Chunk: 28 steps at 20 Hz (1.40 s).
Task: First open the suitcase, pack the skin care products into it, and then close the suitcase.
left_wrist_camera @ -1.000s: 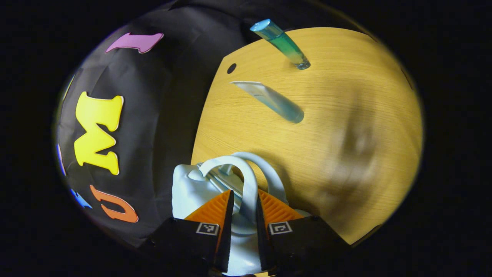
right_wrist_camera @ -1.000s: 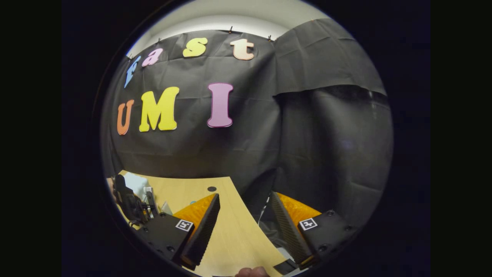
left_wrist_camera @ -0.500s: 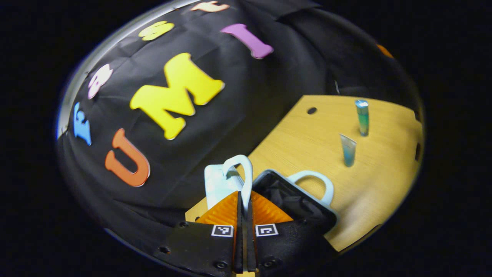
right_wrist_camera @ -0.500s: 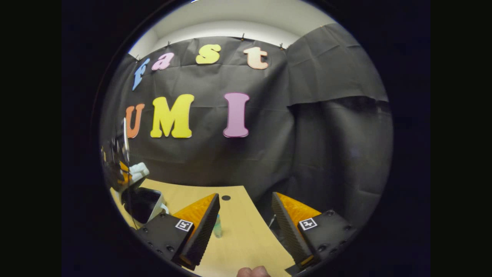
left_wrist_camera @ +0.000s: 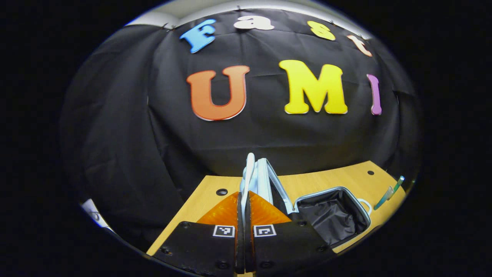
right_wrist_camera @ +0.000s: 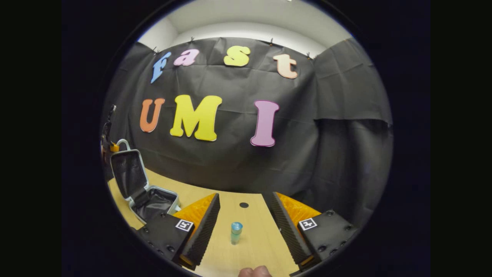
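the left gripper (left_wrist_camera: 242,200) is clamped narrow on the lid handle (left_wrist_camera: 249,169) of the pale blue suitcase (left_wrist_camera: 334,215), propping the lid upright so the black-lined base lies open at 4 o'clock. the right gripper (right_wrist_camera: 242,219) is spread wide around a small blue-capped bottle (right_wrist_camera: 235,232) standing at 6 o'clock, probably lining up a grasp. two tubes (left_wrist_camera: 390,190), hard to make out, stand at the table (left_wrist_camera: 307,182) edge at 3 o'clock.
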### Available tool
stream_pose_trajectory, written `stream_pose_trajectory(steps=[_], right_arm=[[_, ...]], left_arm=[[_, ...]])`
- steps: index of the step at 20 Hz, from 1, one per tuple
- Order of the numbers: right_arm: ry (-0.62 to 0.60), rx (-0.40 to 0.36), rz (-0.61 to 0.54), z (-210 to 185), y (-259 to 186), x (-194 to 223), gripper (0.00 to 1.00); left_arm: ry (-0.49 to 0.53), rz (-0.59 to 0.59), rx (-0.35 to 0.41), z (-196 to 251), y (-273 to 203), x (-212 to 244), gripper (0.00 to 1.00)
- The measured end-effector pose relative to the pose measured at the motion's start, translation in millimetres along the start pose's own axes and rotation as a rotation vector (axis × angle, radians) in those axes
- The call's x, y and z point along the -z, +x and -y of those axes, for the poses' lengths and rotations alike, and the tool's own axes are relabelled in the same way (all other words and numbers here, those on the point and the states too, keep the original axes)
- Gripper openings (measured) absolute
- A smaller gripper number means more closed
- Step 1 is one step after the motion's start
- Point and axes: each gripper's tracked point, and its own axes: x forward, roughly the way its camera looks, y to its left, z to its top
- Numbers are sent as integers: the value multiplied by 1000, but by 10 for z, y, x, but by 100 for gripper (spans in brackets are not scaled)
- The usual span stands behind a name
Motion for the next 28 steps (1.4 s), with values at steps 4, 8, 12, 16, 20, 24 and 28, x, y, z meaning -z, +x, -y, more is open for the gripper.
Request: stream_pose_trajectory(steps=[4, 8, 12, 16, 20, 24, 28], right_arm=[[-41, -5, -28, -135, 55, 42, 81], [-72, -11, -53, -247, 111, 60, 81], [-101, -42, -71, -417, 152, 112, 81], [-137, -87, -62, -574, 162, 93, 83], [-149, -106, -61, -581, 165, 121, 82], [-130, -112, -81, -505, 159, 206, 81], [-84, -130, -83, -475, 169, 250, 81]], left_arm=[[-165, -71, 7, -501, 293, 684, 4], [-316, -143, 16, -735, 500, 1252, 4], [-438, -197, 7, -793, 702, 1675, 4], [-521, -256, 3, -758, 716, 2014, 7], [-564, -248, 1, -795, 720, 2055, 14], [-491, -170, -31, -837, 579, 1748, 28], [-350, 7, -37, -635, 163, 836, 51]])
